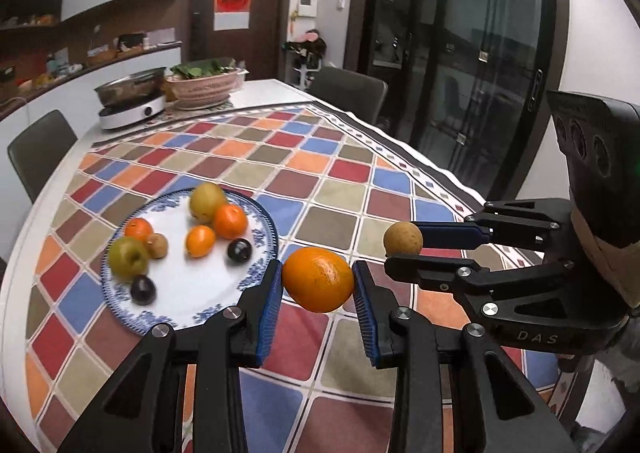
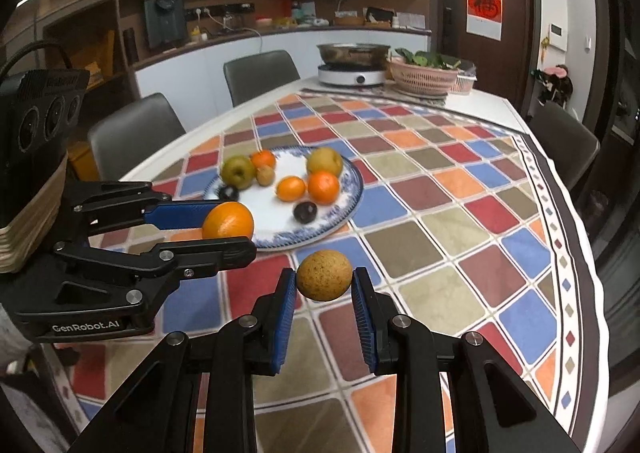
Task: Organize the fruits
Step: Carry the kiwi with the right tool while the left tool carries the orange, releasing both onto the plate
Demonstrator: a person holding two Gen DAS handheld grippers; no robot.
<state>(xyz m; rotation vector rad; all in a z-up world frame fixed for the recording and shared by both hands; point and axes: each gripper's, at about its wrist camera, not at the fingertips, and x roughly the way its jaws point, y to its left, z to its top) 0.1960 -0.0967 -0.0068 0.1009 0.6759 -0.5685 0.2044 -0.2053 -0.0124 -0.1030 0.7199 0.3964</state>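
My left gripper [image 1: 318,279] is shut on an orange mandarin [image 1: 318,279] and holds it above the tablecloth, just right of the blue-and-white plate [image 1: 192,309]. My right gripper [image 2: 324,281] is shut on a small brown speckled round fruit [image 2: 324,281], held above the cloth in front of the plate [image 2: 352,197]. The plate carries several fruits: a green apple [image 1: 128,258], a yellow-green pear [image 1: 206,202], mandarins [image 1: 230,221], a kumquat-like orange fruit [image 1: 200,240], dark plums [image 1: 239,250] and a small brown fruit [image 1: 157,245]. Each gripper also shows in the other's view: the right [image 1: 402,247], the left [image 2: 228,227].
A chequered multicolour tablecloth [image 1: 320,173] covers the white table. At the far end stand an induction cooker with a metal pot [image 1: 132,101] and a pink basket of greens [image 1: 204,85]. Grey chairs [image 2: 136,133] line the table's sides. Glass doors [image 1: 480,53] stand to the right.
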